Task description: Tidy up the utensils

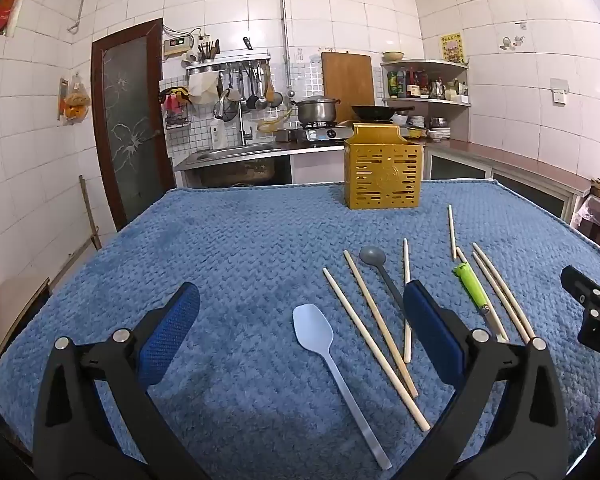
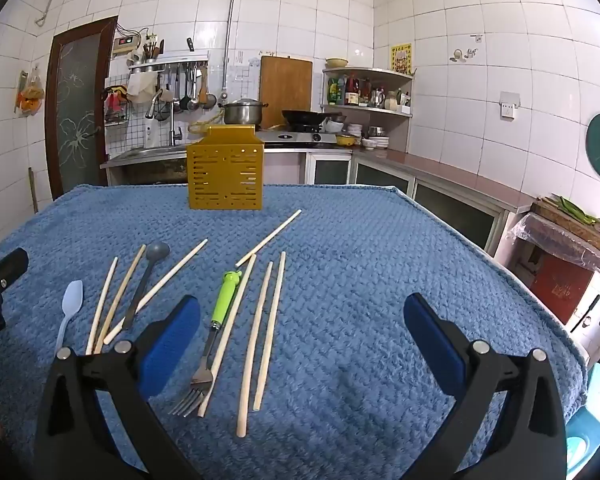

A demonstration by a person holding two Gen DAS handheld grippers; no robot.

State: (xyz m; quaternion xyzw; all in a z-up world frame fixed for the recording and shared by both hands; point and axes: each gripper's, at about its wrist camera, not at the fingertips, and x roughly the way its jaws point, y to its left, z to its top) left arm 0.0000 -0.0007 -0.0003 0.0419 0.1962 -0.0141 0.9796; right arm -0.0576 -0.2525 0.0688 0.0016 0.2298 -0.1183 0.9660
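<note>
Both wrist views look forward, tilted down – sharing the yellow holder (image 1: 383, 168).

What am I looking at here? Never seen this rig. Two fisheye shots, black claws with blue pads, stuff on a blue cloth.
No robot: a person holds a two-finger gripper in each hand, with a fisheye camera on each looking along its fingers. One picture is from the left gripper, the other from the right gripper. Both are open and hold nothing.

On the blue towel lie wooden chopsticks, a pale blue spoon, a grey spoon and a green-handled fork. At the far edge stands a yellow slotted holder, presumably where the utensils go.
</note>
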